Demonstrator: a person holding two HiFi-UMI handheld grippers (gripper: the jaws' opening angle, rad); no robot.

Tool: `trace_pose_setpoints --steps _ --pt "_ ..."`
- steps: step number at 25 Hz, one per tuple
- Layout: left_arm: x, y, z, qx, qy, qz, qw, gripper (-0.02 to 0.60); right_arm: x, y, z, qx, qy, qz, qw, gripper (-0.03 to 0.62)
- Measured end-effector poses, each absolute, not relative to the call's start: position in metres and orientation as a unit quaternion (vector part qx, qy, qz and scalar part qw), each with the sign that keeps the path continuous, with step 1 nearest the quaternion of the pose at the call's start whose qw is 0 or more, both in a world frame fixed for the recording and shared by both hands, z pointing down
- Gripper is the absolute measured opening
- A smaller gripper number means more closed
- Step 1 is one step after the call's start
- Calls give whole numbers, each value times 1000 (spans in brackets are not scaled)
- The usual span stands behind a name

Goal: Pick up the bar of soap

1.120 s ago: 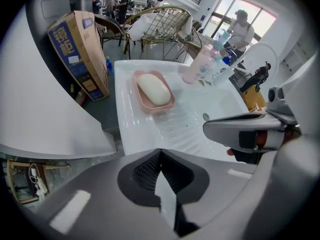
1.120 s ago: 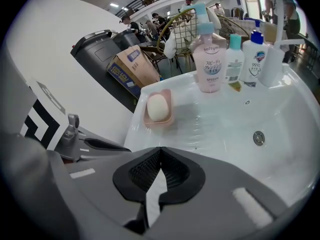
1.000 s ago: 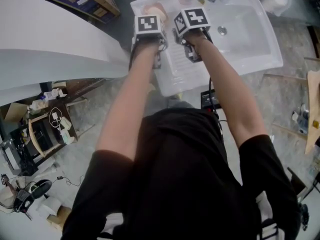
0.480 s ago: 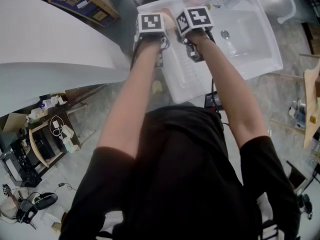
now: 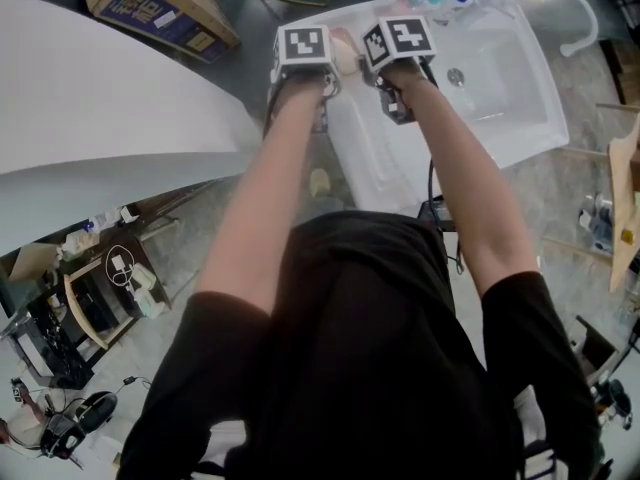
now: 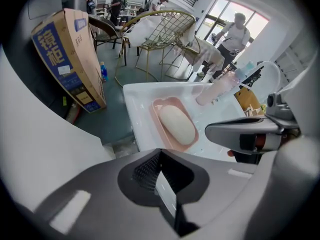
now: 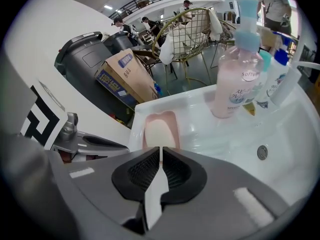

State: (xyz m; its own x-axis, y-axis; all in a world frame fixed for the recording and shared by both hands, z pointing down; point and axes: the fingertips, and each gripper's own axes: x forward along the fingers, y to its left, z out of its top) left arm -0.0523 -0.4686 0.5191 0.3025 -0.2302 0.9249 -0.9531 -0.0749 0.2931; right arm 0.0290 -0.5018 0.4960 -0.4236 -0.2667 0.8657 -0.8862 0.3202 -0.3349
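Right now the pale oval bar of soap (image 6: 176,125) lies flat in a shallow pink plastic soap dish (image 6: 159,109) on the ledge of the white moulded sink (image 6: 137,104), near its far left corner. You hold both grippers above the sink, pointing steeply down, and neither touches the soap. Your left gripper (image 6: 160,154) has its jaws together with nothing in them. Your right gripper (image 7: 160,151) has just been opening, yet its jaws are only barely parted and nothing stands between them. Either would need to spread much wider to fit round the bar. Expect the soap to be light and hard but slick, more so if it is wet, and its rounded flanks will probably let it squirt out of a pinch made too high or too near one end. Take it across its narrow width at the middle, with the pads low on the two long sides. The dish's rim sits close around the bar, so there looks to be little room for the pads, and the light dish may shift or lift with it. The tall pink pump bottle (image 7: 235,79) stands apart to the right, clear of your approach
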Motion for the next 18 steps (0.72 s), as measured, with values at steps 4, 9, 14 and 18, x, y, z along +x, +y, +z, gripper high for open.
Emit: trace_pose_setpoints --steps 4,9,14,18 --pt "-64 -481 524 636 -467 368 492 -2 22 -514 502 397 -728 427 360 62" --pt "-71 -496 527 640 -462 371 490 -2 5 -525 505 380 -742 414 366 137" --pt "-67 -503 531 647 -449 365 497 -2 -5 -528 511 367 -753 380 394 176" --pt "-68 -508 531 648 -447 364 498 -2 -6 -532 517 369 -751 372 402 190"
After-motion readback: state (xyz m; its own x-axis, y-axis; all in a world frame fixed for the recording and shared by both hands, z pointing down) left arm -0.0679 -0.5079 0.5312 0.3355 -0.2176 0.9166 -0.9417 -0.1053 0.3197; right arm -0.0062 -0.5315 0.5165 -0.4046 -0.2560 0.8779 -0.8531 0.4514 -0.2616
